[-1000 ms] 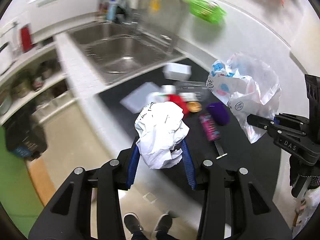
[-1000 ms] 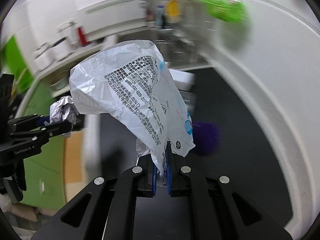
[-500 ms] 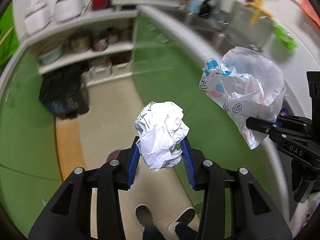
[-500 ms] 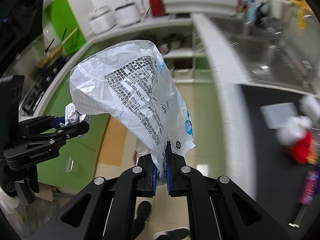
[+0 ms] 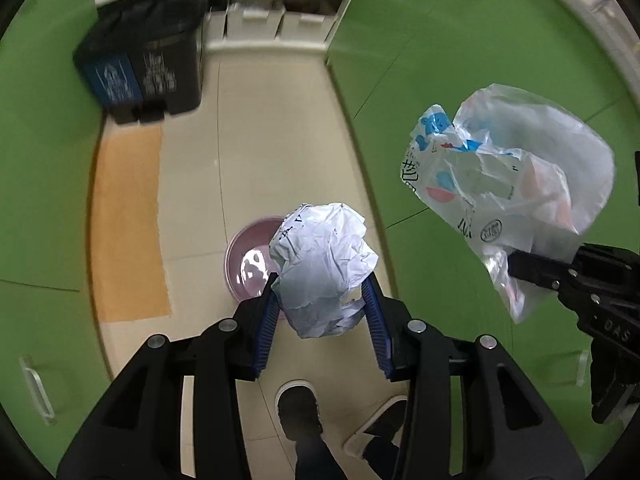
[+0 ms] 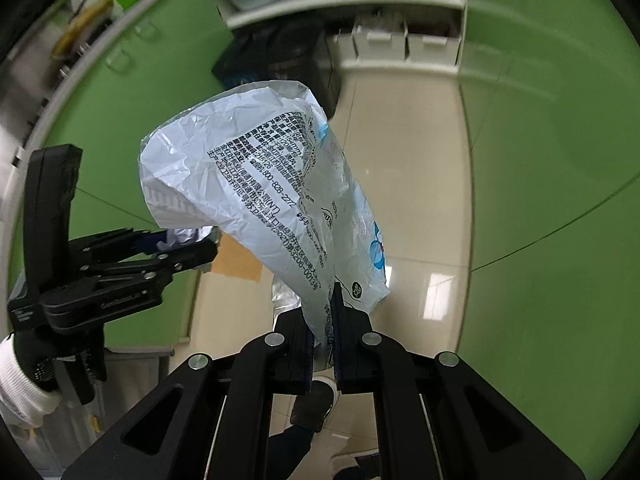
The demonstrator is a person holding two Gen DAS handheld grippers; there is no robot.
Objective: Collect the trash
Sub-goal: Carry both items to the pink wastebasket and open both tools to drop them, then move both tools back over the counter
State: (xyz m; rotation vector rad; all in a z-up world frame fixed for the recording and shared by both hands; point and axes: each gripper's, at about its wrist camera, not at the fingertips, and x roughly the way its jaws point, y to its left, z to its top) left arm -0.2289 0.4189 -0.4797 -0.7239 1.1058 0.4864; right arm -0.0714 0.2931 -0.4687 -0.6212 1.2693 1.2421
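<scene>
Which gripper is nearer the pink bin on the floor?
Left. The left gripper, clamping crumpled paper, hangs right over the pink bin; the right gripper, pinching a plastic bag, is off to the side.

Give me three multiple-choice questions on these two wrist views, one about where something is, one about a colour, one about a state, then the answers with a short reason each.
1. Where is the pink bin?
A. on the floor below the left hand-held gripper
B. on a shelf
C. inside a cupboard

2. What colour are the cabinet doors?
A. white
B. green
C. grey

3. How is the right hand-held gripper?
A. open and empty
B. shut on the plastic bag
C. shut on a bottle

Answers:
1 A, the bin stands on the tiles just behind the crumpled paper that gripper holds.
2 B, the doors on both sides of the floor are green.
3 B, the bag's edge is pinched between the jaws.
</scene>
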